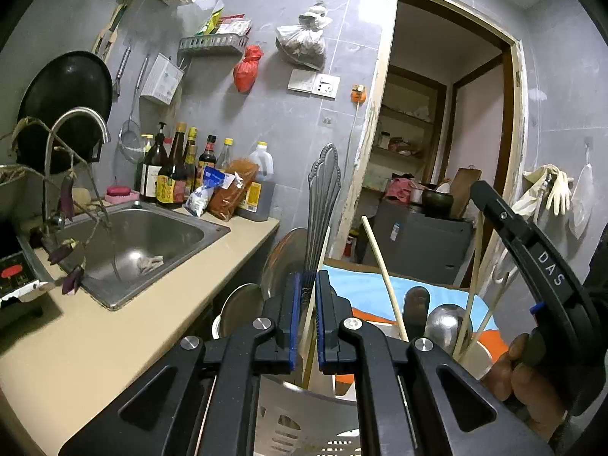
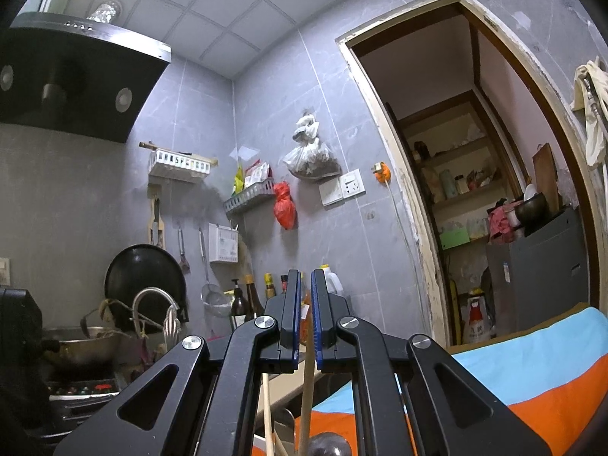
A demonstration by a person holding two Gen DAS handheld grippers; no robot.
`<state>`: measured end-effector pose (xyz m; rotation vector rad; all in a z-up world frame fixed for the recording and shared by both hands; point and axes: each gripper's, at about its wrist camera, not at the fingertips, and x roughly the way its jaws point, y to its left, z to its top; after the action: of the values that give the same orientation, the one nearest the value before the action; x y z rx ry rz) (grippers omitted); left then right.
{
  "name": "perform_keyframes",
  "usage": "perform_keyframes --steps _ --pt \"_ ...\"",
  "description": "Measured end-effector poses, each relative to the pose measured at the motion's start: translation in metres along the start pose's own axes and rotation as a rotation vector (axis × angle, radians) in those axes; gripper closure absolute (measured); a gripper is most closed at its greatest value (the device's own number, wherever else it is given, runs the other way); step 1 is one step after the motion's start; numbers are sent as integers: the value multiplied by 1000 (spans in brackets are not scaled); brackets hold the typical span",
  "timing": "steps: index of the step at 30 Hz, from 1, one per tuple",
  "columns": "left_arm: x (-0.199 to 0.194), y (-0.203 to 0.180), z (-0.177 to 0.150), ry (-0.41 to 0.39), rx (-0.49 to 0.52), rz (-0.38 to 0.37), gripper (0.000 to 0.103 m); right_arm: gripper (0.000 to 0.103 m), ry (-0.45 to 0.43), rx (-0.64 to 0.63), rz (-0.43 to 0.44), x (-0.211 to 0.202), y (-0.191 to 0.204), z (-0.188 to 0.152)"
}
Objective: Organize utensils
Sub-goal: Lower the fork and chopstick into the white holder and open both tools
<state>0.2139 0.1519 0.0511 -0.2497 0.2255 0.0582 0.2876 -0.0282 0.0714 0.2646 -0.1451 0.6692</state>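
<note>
Left tongs [image 1: 308, 285] pinching an ornate metal utensil handle [image 1: 323, 197] above the utensil holder [image 1: 300, 418] beside the tabletop [image 1: 95, 342], right tongs [image 2: 306, 288] clamping a chopstick [image 2: 307, 387]: stiff, smooth, likely slippery, best gripped mid-shaft.

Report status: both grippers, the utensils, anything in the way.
Left gripper shut on ornate metal handle. Right gripper shut on wooden chopstick. Rest still upright in utensil holder. Nothing blocking.
</note>
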Motion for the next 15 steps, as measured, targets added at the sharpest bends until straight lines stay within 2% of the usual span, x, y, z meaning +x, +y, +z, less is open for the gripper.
perform_keyframes --steps 4,9,15 --pt "-2 3 0 -1 -21 -33 96 95 10 12 -4 1 -2 -1" --pt "-7 2 0 -19 -22 -51 93 85 10 10 -5 1 -2 -1" --pt "-10 6 0 -34 -53 -64 80 78 8 7 -7 1 -2 -1"
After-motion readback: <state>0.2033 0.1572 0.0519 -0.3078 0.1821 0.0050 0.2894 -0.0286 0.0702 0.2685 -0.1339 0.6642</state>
